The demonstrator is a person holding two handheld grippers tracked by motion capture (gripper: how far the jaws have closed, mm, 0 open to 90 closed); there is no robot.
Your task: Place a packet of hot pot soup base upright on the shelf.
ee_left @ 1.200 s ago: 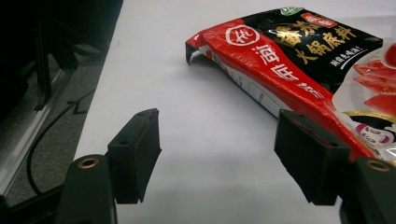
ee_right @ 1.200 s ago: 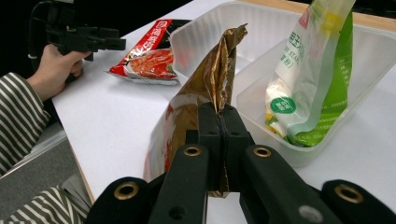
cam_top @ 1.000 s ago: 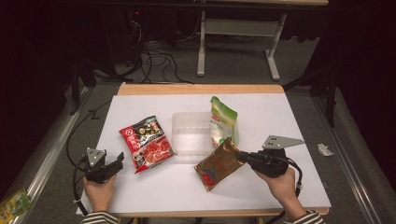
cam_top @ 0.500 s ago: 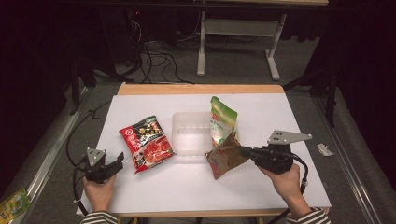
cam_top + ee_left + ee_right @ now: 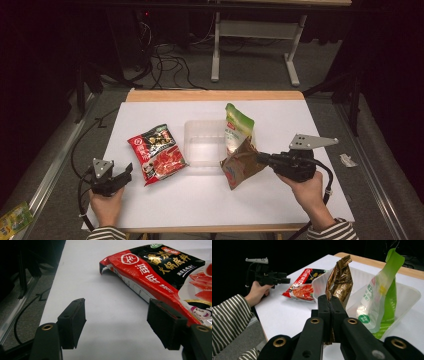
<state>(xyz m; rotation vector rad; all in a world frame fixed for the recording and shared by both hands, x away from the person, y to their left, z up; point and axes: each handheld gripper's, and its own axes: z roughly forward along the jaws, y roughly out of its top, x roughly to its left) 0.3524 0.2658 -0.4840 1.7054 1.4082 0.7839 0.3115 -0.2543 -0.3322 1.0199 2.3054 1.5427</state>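
I count three pouches on the worktop (image 5: 165, 210) and one clear tray (image 5: 200, 150): a brown pouch (image 5: 241, 164), a green pouch (image 5: 237, 129) and a red-and-black pouch (image 5: 156, 152). The brown pouch is crinkled, glossy foil, standing up on edge at the tray's near right corner, its lower end just off the tray's front. My right gripper (image 5: 332, 315) has its fingers pressed together on the pouch's edge, pinching the foil between the pads. The green pouch leans in the tray's right side. My left gripper (image 5: 117, 325) rests left of the tray, fingers spread, nothing between them; the red-and-black pouch lies flat just beyond
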